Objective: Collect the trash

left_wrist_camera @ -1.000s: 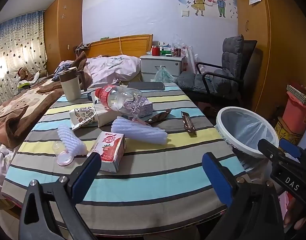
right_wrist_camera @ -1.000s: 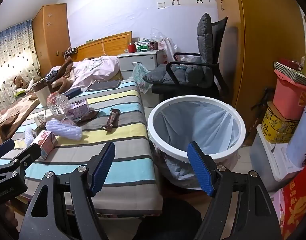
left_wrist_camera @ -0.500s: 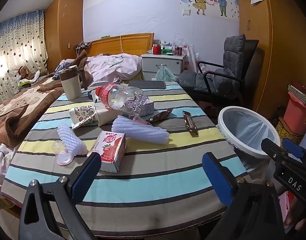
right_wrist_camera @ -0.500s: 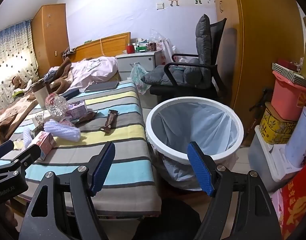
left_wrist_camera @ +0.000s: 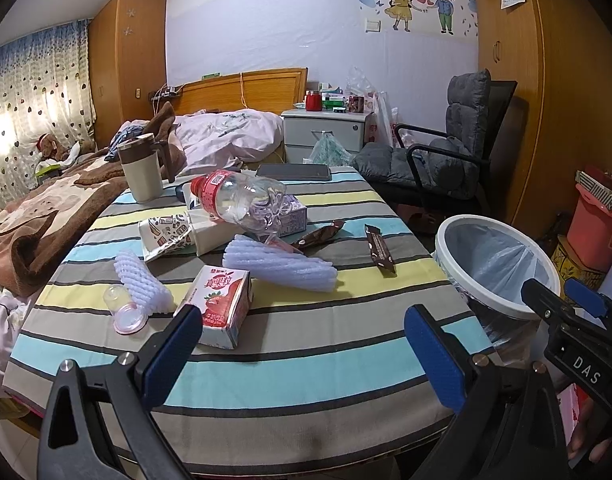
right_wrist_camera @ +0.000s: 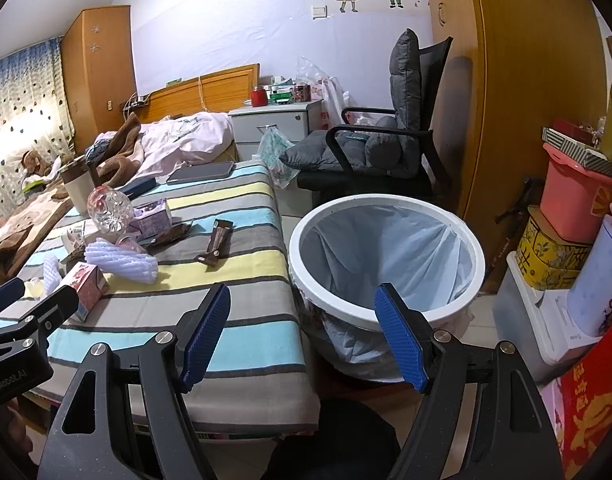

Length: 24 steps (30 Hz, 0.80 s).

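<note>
Since the lined bin (right_wrist_camera: 386, 264) stands beside the table (left_wrist_camera: 306, 344), we hold both tools, left tool (left_wrist_camera: 301, 344) and right tool (right_wrist_camera: 301, 332), spread and empty before the strawberry milk carton (left_wrist_camera: 221, 304).

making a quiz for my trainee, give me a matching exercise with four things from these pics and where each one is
Things:
1. red strawberry milk carton
2. clear crushed plastic bottle with a red label
3. dark flat phone
4. white round bin with a pale blue liner

Places:
A. on the floor beside the striped table
B. far end of the table
C. nearest the left gripper
D. propped on the cartons, mid-table

Pairs: 1-C, 2-D, 3-B, 4-A
</note>
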Each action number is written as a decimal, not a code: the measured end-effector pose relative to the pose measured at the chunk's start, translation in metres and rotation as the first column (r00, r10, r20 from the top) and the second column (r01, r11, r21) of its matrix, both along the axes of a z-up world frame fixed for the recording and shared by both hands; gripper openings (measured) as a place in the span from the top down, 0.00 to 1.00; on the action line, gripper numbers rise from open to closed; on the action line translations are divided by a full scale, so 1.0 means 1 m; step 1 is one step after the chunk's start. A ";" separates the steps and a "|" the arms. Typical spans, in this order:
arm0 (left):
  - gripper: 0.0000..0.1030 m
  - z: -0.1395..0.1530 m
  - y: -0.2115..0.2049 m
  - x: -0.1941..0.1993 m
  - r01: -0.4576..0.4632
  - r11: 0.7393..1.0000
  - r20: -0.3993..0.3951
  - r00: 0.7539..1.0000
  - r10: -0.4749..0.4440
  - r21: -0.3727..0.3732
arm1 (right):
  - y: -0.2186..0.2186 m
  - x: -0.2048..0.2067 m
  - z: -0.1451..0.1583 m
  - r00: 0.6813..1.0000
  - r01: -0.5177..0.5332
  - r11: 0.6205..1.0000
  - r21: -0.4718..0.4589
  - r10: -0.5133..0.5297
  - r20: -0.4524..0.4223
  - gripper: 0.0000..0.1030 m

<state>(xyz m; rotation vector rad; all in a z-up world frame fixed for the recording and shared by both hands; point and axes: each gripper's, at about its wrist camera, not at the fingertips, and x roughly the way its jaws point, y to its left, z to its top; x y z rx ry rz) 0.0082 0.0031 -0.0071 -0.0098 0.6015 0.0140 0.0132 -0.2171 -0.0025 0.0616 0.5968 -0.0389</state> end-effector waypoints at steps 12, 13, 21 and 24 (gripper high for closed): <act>0.01 0.004 -0.003 -0.001 -0.005 1.000 0.001 1.000 0.005 -0.004 | 0.000 0.000 0.003 1.000 0.006 1.000 -0.011 -0.006 0.008 0.27; 0.01 0.004 -0.001 -0.002 -0.006 1.000 0.000 1.000 0.006 -0.003 | 0.000 0.000 0.003 1.000 0.006 1.000 -0.012 -0.005 0.009 0.27; 0.01 0.006 0.000 -0.003 -0.010 1.000 0.003 1.000 0.010 -0.004 | 0.001 0.000 0.004 1.000 0.008 1.000 -0.017 -0.008 0.010 0.27; 0.01 0.005 0.001 -0.003 -0.010 1.000 0.004 1.000 0.010 -0.005 | 0.002 0.000 0.004 1.000 0.007 1.000 -0.020 -0.007 0.010 0.27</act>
